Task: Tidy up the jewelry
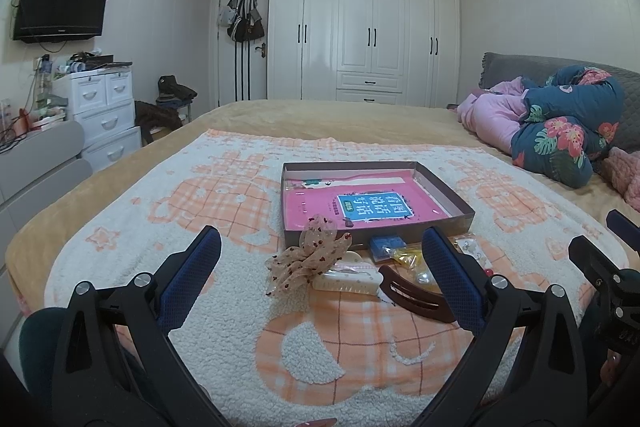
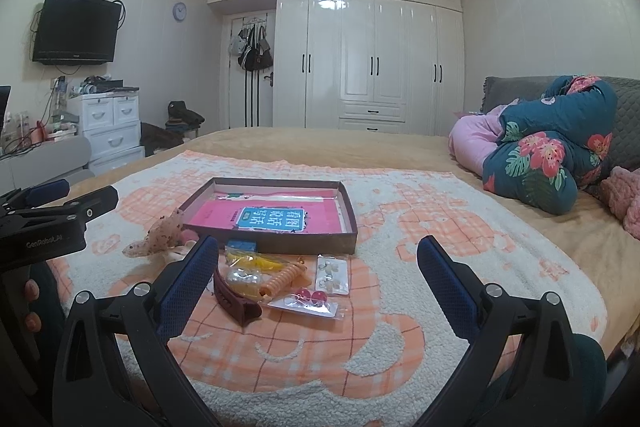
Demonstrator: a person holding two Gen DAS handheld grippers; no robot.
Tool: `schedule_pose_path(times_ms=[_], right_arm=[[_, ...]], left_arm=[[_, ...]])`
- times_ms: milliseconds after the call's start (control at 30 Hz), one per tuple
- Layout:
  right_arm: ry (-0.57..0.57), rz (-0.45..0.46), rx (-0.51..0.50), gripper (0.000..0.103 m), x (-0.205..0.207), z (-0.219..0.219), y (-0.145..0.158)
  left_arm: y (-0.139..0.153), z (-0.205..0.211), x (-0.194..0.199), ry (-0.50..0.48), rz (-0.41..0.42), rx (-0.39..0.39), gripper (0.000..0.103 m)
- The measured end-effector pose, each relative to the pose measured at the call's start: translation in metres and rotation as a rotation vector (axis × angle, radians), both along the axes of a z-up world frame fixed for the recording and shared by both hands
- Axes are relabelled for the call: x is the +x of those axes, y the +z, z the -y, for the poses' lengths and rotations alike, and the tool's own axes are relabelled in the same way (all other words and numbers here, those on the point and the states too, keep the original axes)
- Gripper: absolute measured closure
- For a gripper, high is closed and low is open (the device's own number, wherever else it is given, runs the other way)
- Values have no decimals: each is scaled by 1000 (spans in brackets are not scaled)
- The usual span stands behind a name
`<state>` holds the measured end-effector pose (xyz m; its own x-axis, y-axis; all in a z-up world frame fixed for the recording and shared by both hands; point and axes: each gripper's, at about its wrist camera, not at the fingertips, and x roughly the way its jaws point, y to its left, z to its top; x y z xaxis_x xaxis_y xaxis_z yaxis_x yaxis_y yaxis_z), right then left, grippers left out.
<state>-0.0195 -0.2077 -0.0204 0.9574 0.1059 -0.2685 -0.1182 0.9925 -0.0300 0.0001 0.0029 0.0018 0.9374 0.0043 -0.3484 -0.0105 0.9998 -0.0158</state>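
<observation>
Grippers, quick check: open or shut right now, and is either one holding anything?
Left gripper: jaws wide open, holding nothing, above the blanket.
Right gripper: jaws wide open, holding nothing.

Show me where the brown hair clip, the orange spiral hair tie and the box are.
brown hair clip (image 2: 234,297): right wrist view, on its curved body.
orange spiral hair tie (image 2: 282,279): right wrist view, on the middle coils.
box (image 2: 312,247): right wrist view, on its near outer wall.

Open fleecy orange-and-white blanket lies right of the shallow brown cardboard box, while packets and a dark maroon hair clip crowd its near wall.
</observation>
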Motion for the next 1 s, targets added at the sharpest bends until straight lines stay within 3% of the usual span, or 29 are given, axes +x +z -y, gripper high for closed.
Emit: schedule_pose_path(times_ms=[667,1000], right_arm=[[7,-2,-2,6,0,-2,0],[152,-72,-53,6,9,-34,-6]], left_arm=[[-1,1,1,-4,-15,-2,11],[-6,-30,20,55,-71,-50,11]])
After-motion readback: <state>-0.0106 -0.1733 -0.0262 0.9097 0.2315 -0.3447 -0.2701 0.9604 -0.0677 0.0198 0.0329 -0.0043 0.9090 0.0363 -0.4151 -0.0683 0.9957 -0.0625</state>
